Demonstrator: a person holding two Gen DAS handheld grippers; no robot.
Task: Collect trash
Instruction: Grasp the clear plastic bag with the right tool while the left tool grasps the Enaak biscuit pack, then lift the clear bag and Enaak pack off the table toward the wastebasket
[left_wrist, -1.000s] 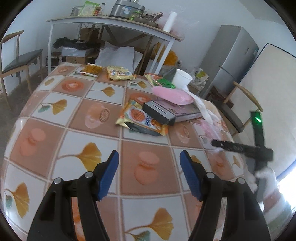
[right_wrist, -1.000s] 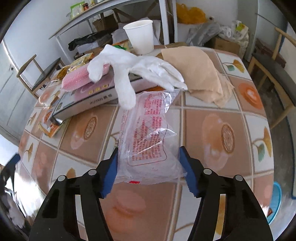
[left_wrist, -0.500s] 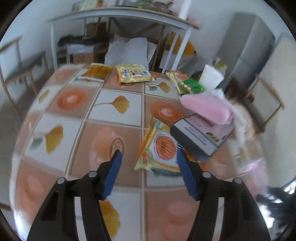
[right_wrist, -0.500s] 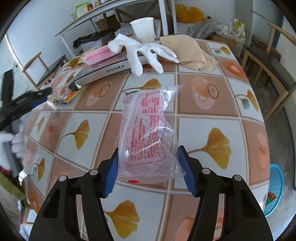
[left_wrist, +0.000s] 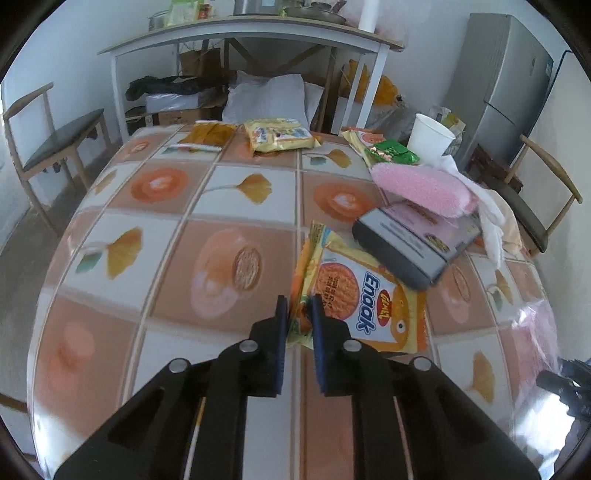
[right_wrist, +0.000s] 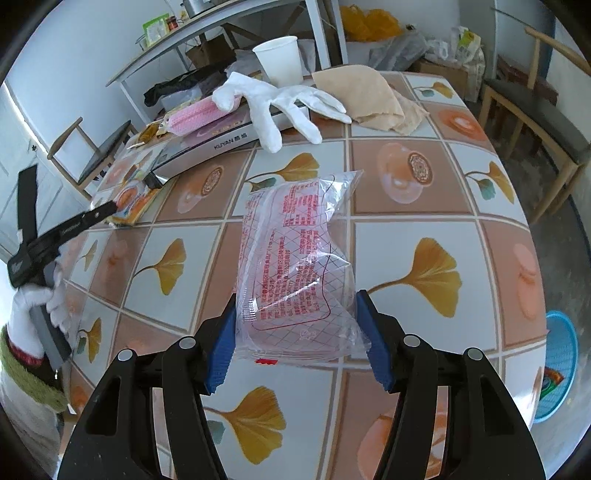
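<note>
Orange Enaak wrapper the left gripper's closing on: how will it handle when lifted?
Probably floppy: the Enaak wrapper lies flat and creased, so it should droop from the pinched edge. Likely light, looks empty. The left gripper is closing on its near-left edge only. Its far corner sits under the grey box, so it may drag or slip from the glossy film.

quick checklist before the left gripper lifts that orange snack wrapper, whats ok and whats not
1. Wrapper edge between the left gripper pads: ok, the Enaak wrapper corner sits there while the jaws are closing.
2. Wrapper free to lift: not ok, the grey box overlaps its far end.
3. Grip firm: cannot tell.
4. Right gripper load secure: ok, clear plastic bag held between its pads.
5. Grippers apart from each other: ok.
6. Trash bin: cannot tell, none clearly seen.
</note>
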